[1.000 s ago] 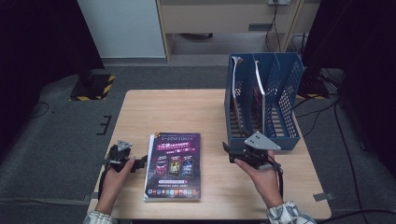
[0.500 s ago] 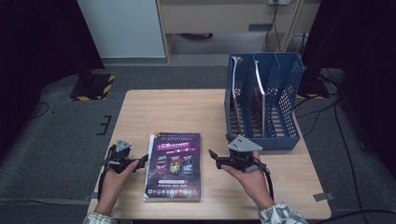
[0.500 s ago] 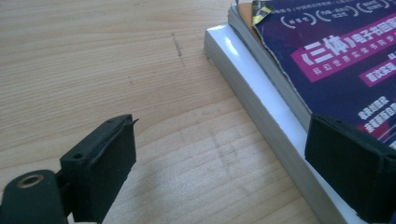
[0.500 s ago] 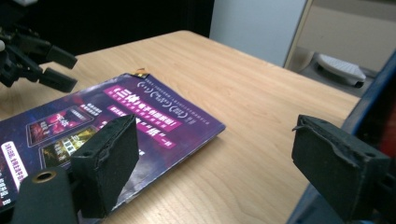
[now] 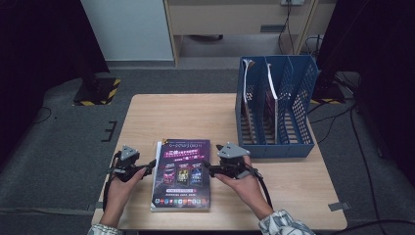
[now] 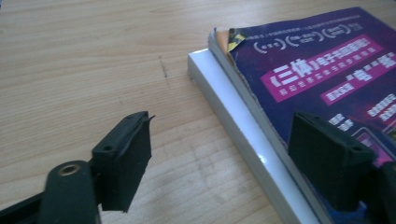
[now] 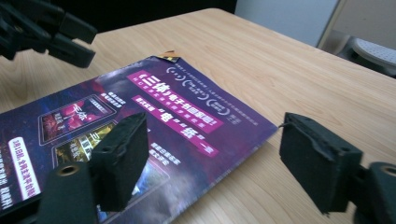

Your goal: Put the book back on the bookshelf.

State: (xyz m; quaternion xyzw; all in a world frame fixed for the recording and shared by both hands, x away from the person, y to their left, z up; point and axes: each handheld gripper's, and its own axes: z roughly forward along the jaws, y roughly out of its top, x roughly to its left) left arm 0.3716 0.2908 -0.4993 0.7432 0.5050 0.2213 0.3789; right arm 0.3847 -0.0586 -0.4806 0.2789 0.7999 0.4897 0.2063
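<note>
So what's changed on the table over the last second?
The right gripper swung from beside the blue file rack to the purple book's right edge. Both grippers' jaws have just been closing, nothing gripped. The left gripper, book and rack stayed put.

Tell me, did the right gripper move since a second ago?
Yes. The right gripper slid left, away from the blue file rack and up to the purple magazine's right edge. Its jaws have just been closing a little, nothing pinched yet.
</note>
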